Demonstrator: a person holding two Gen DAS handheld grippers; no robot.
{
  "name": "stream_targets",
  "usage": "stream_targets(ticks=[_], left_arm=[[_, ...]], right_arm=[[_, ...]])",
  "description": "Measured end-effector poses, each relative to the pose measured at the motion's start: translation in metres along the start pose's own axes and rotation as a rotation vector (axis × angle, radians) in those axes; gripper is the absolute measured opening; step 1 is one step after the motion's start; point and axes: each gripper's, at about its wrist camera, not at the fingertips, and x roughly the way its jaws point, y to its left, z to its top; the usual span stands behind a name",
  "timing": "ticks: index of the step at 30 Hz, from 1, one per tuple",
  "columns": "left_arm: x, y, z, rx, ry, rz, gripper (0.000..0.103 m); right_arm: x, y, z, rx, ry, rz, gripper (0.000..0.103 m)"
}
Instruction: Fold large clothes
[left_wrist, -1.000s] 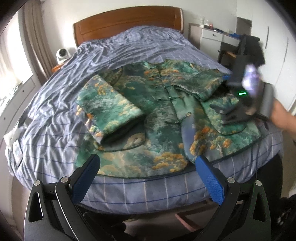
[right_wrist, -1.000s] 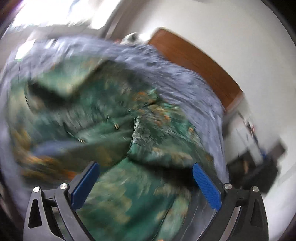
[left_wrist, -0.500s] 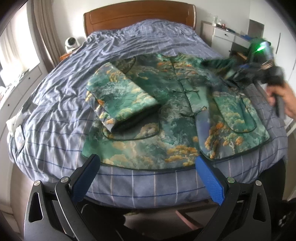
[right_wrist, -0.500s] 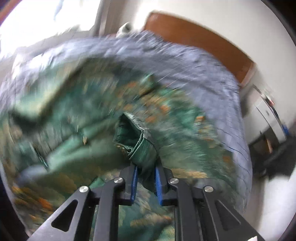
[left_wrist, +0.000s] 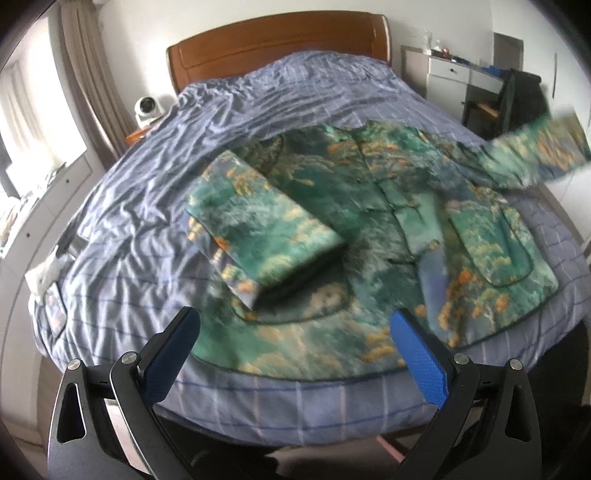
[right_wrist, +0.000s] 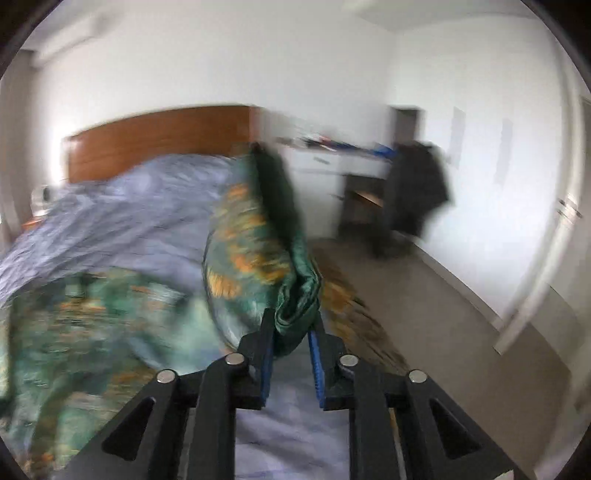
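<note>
A green jacket (left_wrist: 369, 229) with orange and blue print lies spread, front up, on the bed (left_wrist: 147, 166). Its left sleeve (left_wrist: 266, 229) is folded across the body. The right sleeve (left_wrist: 535, 147) stretches out in the air past the bed's right side. My right gripper (right_wrist: 293, 325) has that sleeve's cuff (right_wrist: 255, 236) bunched between its blue pads, and its jaws are opening slightly. My left gripper (left_wrist: 294, 315) hovers open over the jacket's hem at the foot of the bed, with nothing between its fingers.
A wooden headboard (left_wrist: 277, 48) closes the bed's far end. A white device (left_wrist: 147, 107) sits on the nightstand at the left. A white desk (left_wrist: 454, 74) and a chair draped with dark clothing (left_wrist: 521, 96) stand at the right. Bare floor (right_wrist: 443, 295) runs beside the bed.
My right gripper closed on the right sleeve's cuff, rolled upright and pulled it up and out to the right, unfolding it off the body. The left gripper drifted slightly.
</note>
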Motion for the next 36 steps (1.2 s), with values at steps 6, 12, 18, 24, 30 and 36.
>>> stream_targets(ticks=[6,12,18,24,30,36], left_arm=[[0.037,0.031,0.010,0.090,0.049,-0.032,0.103],[0.094,-0.002,0.000,0.404,0.083,-0.063,0.103],[0.164,-0.004,0.017,0.434,0.122,0.019,0.100],[0.160,0.037,0.028,0.188,0.146,-0.158,0.010],[0.093,0.110,0.050,-0.037,0.020,-0.104,0.010],[0.043,0.220,0.052,-0.235,-0.063,0.154,0.030]], right_arm=[[-0.006,-0.029,-0.054,0.010,0.053,-0.196,0.057],[-0.046,0.030,-0.115,-0.022,0.105,-0.026,0.060],[-0.080,0.100,-0.152,-0.014,0.157,0.202,0.060],[-0.117,0.160,-0.152,-0.109,0.087,0.316,0.060],[-0.143,0.177,-0.144,-0.170,-0.013,0.333,0.060],[-0.155,0.185,-0.140,-0.191,-0.044,0.377,0.060]])
